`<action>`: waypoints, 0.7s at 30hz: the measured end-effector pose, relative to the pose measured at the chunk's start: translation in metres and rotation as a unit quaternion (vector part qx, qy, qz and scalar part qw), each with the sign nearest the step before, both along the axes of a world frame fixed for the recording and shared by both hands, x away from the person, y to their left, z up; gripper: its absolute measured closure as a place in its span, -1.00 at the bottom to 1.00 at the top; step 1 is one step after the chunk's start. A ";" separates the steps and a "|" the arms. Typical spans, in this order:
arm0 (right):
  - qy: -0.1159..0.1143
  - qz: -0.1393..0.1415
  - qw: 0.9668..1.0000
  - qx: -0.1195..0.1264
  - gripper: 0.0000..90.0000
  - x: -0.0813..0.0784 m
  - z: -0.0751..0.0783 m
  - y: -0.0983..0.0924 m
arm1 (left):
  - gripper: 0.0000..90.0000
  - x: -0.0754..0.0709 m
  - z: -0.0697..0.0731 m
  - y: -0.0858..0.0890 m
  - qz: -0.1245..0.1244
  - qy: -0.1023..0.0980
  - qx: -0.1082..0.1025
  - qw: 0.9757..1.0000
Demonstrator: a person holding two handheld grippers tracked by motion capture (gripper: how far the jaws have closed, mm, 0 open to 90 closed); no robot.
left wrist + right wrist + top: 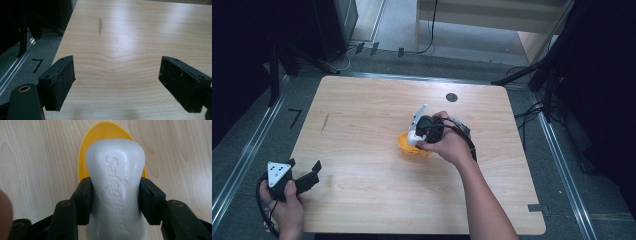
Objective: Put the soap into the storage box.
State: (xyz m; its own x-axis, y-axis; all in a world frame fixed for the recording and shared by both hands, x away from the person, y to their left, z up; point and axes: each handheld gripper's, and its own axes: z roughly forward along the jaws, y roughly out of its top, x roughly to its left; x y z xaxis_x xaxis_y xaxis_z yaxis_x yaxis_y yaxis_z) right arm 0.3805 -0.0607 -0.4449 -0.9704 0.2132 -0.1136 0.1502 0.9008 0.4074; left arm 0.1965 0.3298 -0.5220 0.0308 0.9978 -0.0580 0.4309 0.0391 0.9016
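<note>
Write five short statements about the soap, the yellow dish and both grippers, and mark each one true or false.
1. The right gripper is clamped on a white bar of soap. True.
2. The soap is held above a blue dish. False: the dish is yellow.
3. The left gripper holds a sponge. False: its jaws stand open over bare table.
4. The soap has lettering pressed into its face. True.
5. The left gripper is at the table's far edge. False: it is at the near left corner.
</note>
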 end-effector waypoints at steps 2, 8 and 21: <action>-0.002 0.004 1.000 -0.002 0.12 0.001 0.000 0.003 | -0.69 0.000 0.000 0.000 -0.001 0.002 -0.001 1.000; 0.000 0.010 1.000 -0.009 0.12 0.004 -0.004 0.009 | -0.69 0.000 0.000 0.000 -0.002 0.001 -0.001 1.000; 0.004 0.026 0.999 -0.025 0.12 0.011 -0.010 0.020 | -0.69 0.001 0.000 0.001 0.000 0.001 -0.005 1.000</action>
